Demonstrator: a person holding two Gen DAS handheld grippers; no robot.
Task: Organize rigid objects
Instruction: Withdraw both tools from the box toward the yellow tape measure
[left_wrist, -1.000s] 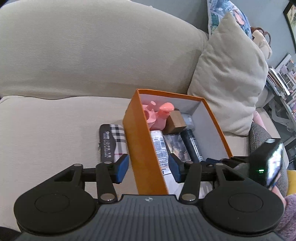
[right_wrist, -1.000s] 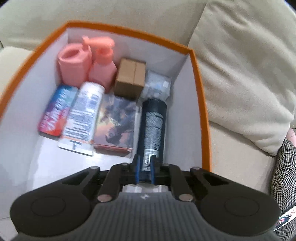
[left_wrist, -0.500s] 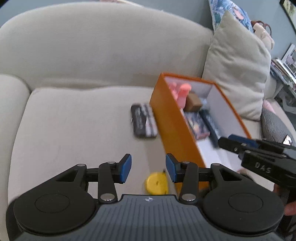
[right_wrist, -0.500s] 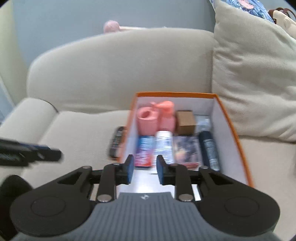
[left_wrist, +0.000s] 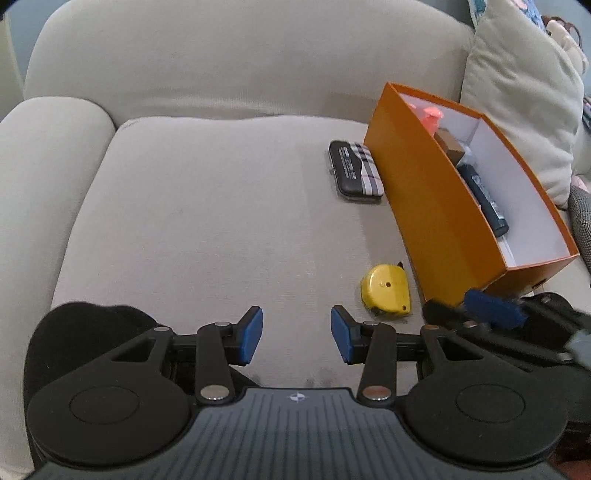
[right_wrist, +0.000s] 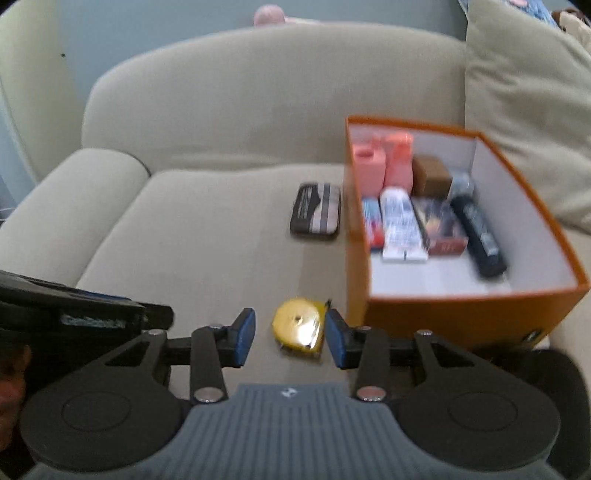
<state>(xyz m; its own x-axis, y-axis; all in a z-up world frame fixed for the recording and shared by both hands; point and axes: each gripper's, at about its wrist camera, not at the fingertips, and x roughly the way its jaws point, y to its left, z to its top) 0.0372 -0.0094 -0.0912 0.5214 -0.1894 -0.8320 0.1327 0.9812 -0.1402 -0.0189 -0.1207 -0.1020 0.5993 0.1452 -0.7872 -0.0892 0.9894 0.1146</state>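
grippers first: the left gripper (left_wrist: 296, 339) hangs over bare sofa cushion (left_wrist: 207, 221) with its blue pads spread apart, nothing between them. right gripper (right_wrist: 289, 338) is spread wide too, and the yellow tape measure (right_wrist: 299, 328) sits on the cushion right in the gap between its pads, though i can't tell if either pad is touching it since that view is a bit blurry. just right of the tape measure is the near corner of the orange box (right_wrist: 458, 314). inside it, near to far: a dark spray can (right_wrist: 478, 236) lying along the right side, a white tube (right_wrist: 400, 225), a flat printed packet (right_wrist: 439, 225), then a brown cube (right_wrist: 430, 175) and pink bottles (right_wrist: 384, 164) standing at the back. plaid-and-black case (left_wrist: 354, 171) lies flat on the cushion just beside the box's left wall. beige pillow (left_wrist: 524, 96) leans behind the box.
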